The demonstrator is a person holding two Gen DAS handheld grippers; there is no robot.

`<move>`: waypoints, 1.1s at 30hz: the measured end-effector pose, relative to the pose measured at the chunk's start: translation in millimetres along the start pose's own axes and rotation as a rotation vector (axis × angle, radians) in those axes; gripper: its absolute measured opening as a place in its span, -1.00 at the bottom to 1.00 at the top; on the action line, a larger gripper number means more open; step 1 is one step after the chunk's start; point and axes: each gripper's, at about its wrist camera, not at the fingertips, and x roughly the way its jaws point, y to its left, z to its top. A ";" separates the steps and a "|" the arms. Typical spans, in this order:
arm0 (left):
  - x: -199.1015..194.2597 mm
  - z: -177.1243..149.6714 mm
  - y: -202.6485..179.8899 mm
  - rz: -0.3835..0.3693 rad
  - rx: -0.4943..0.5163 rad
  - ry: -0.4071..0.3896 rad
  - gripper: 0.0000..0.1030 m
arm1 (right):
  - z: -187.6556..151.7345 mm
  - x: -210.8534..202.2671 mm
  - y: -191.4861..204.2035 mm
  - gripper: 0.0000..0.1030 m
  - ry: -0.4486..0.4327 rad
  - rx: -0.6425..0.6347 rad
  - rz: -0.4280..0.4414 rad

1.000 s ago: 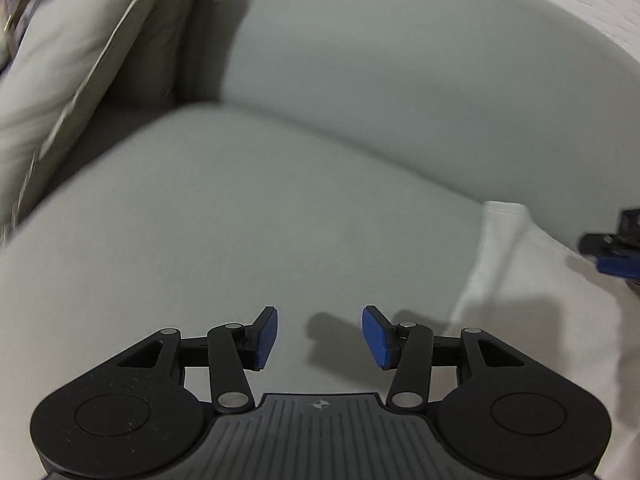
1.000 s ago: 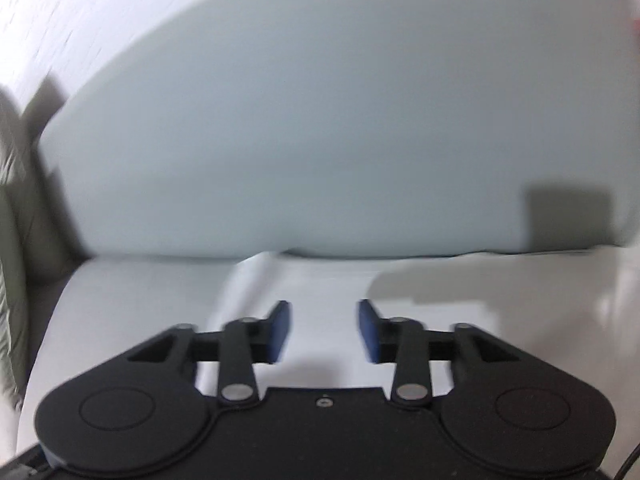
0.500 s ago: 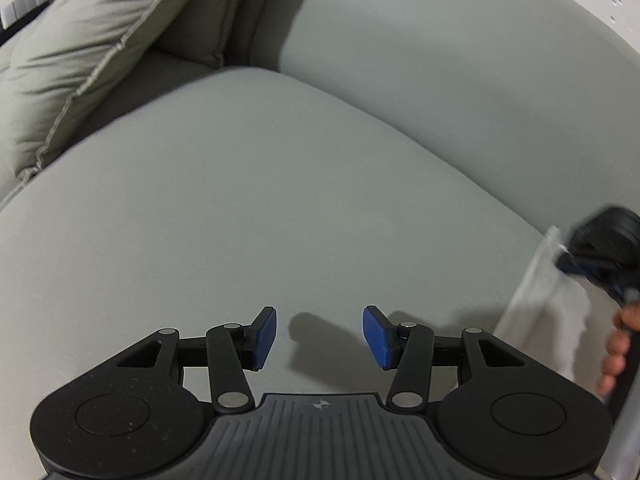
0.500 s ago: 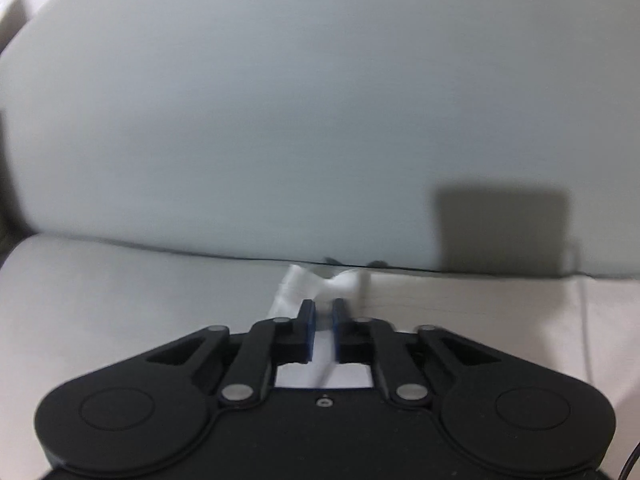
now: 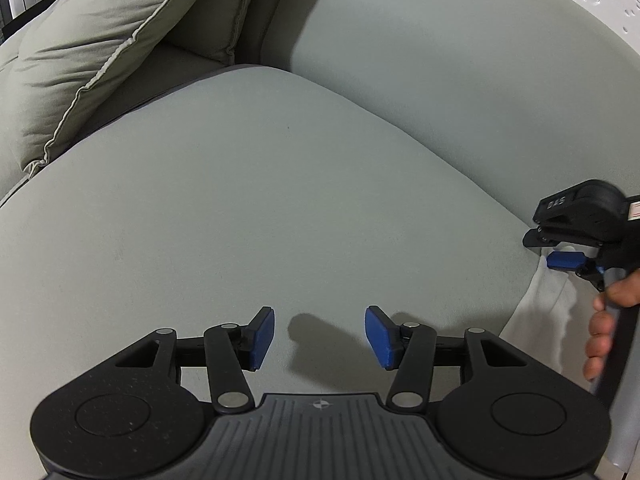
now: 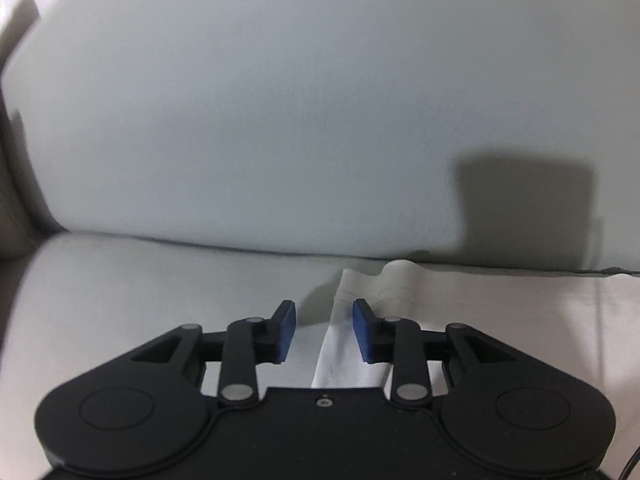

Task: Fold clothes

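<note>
A white garment (image 6: 460, 300) lies on the grey sofa seat against the backrest; its left edge runs between the right gripper's pads. My right gripper (image 6: 322, 330) is open over that edge, with nothing held. In the left wrist view the garment (image 5: 548, 304) shows at the far right, with the right gripper (image 5: 568, 256) and the hand holding it above it. My left gripper (image 5: 320, 338) is open and empty over bare seat cushion, to the left of the garment.
The grey seat cushion (image 5: 240, 208) stretches ahead of the left gripper. The sofa backrest (image 6: 320, 120) rises behind the garment. A grey-green pillow (image 5: 100, 48) leans at the far left corner.
My right gripper was shut on the garment's corner half a second ago; it has since opened and the cloth lies on the seat. The left gripper's view has swung left, away from the garment.
</note>
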 end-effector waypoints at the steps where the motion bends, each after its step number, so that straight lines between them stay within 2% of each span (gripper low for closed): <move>1: 0.3 -0.1 -0.2 0.000 0.000 0.001 -0.02 | -2.4 1.2 3.5 -0.54 -0.008 -0.018 -0.023; 2: 0.7 0.0 0.0 0.000 -0.001 0.002 -0.02 | -5.7 1.5 6.6 -0.86 -0.020 -0.039 -0.052; 3: 1.3 0.7 1.2 0.000 -0.003 0.000 -0.02 | -8.9 -0.1 7.9 -0.91 -0.036 -0.047 -0.063; 5: 2.0 1.8 3.3 0.002 -0.008 -0.003 -0.02 | -14.6 -5.3 7.7 -0.93 -0.070 -0.039 -0.051; 8: 0.6 1.3 4.2 0.014 -0.015 -0.016 -0.02 | -18.3 -23.7 1.8 -0.95 -0.162 -0.025 0.058; 10: 0.7 0.5 3.4 0.019 -0.015 -0.014 -0.01 | -20.9 -28.6 3.8 -0.95 -0.193 -0.026 0.093; 13: 4.0 -0.2 2.9 0.022 -0.018 -0.004 -0.01 | -28.6 -22.5 1.6 -0.95 -0.177 0.009 0.114; 15: 5.8 -0.3 1.9 0.028 -0.010 -0.005 -0.01 | -36.5 -10.1 -2.6 -0.91 -0.134 0.044 0.116; 16: 6.5 -0.4 1.1 0.033 -0.003 -0.008 -0.01 | -40.8 -3.9 -5.0 -0.81 -0.110 0.060 0.128; 18: 7.7 -0.3 -0.4 0.041 0.010 -0.014 -0.01 | -48.9 -9.5 -8.7 -0.56 -0.137 0.073 0.167; 19: 7.8 0.0 -1.1 0.047 0.016 -0.019 0.00 | -51.7 -17.9 -10.6 -0.33 -0.153 0.077 0.186; 20: 7.5 0.3 -1.7 0.053 0.022 -0.024 0.00 | -54.5 -26.3 -12.6 -0.32 -0.169 0.082 0.204; 23: 2.5 0.8 -4.3 0.060 0.040 -0.039 0.00 | -71.7 -81.4 -29.8 -0.33 -0.263 0.095 0.264; 27: -17.8 1.7 -12.0 0.034 0.099 -0.083 0.01 | -117.2 -194.9 -77.7 -0.32 -0.410 0.137 0.337; 30: -48.5 0.9 -17.2 -0.056 0.141 -0.122 0.00 | -159.2 -283.1 -124.4 -0.29 -0.513 0.169 0.347; 33: -85.5 -2.7 -20.7 -0.196 0.183 -0.185 0.00 | -183.2 -341.3 -185.7 -0.16 -0.580 0.246 0.336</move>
